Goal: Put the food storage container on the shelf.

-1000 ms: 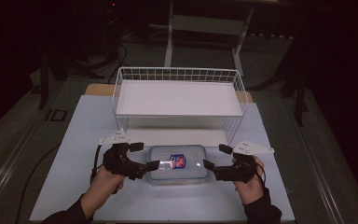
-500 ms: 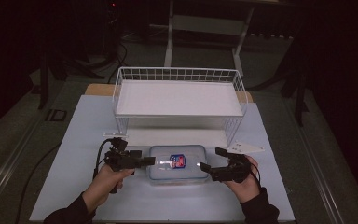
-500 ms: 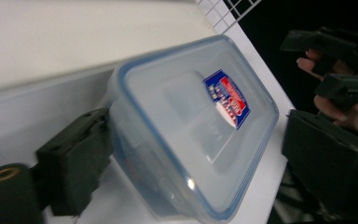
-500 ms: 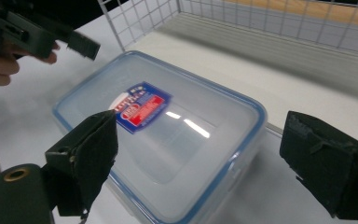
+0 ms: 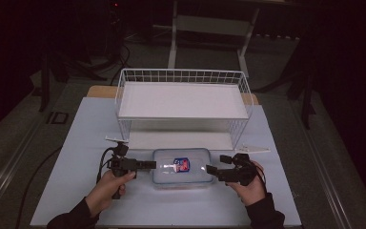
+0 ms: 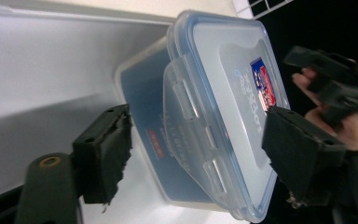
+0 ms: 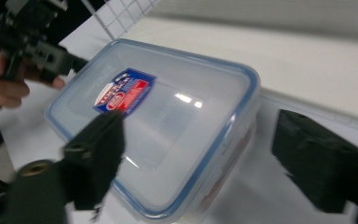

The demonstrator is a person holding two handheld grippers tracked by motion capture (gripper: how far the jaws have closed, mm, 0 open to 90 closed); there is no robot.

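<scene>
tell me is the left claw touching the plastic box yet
Apart. In the left gripper view the left claw straddles the plastic box, its jaws just closing in, with visible gaps between both pads and the box.

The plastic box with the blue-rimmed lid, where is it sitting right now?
In the high view the plastic box lies on the white table near the front edge, between the left gripper and right gripper, just before the wire rack.

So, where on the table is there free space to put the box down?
The white mat is bare left of the wire rack, and also along the near edge between the two forearms. The rack's upper shelf is bare. It is crowded in the middle, where the left hand-held gripper and right hand-held gripper flank the clear box.
</scene>
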